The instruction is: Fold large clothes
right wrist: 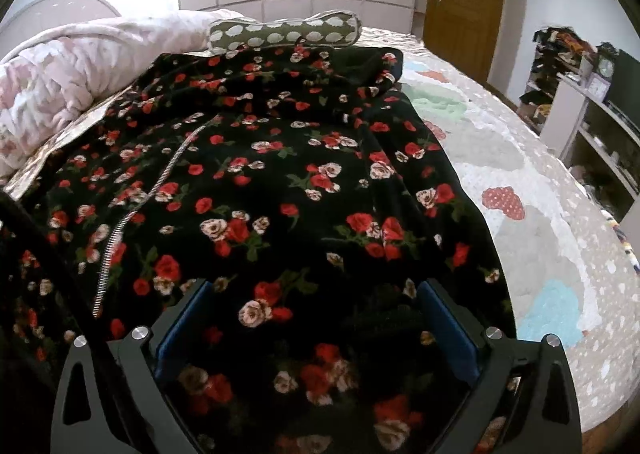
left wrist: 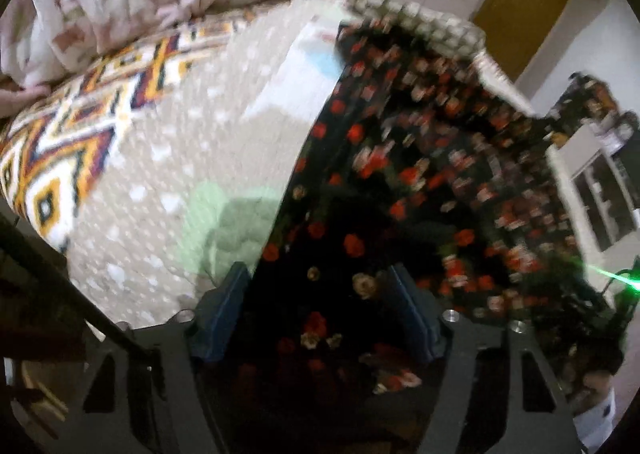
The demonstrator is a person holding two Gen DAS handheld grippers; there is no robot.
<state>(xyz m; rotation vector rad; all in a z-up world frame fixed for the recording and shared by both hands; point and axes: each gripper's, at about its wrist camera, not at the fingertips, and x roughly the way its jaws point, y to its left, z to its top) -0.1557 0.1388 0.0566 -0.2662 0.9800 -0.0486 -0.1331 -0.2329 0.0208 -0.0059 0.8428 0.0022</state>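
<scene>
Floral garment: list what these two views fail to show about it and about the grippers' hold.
- Floral garment, right wrist view: near hem runs off the bottom edge; its left side is cut off too.
- Same garment, left wrist view: motion blur smears its folds.
- Left gripper: fingers apart, cloth between them; whether it is pinched is unclear.
- Right gripper: open over the cloth; contact underneath is hidden.
</scene>
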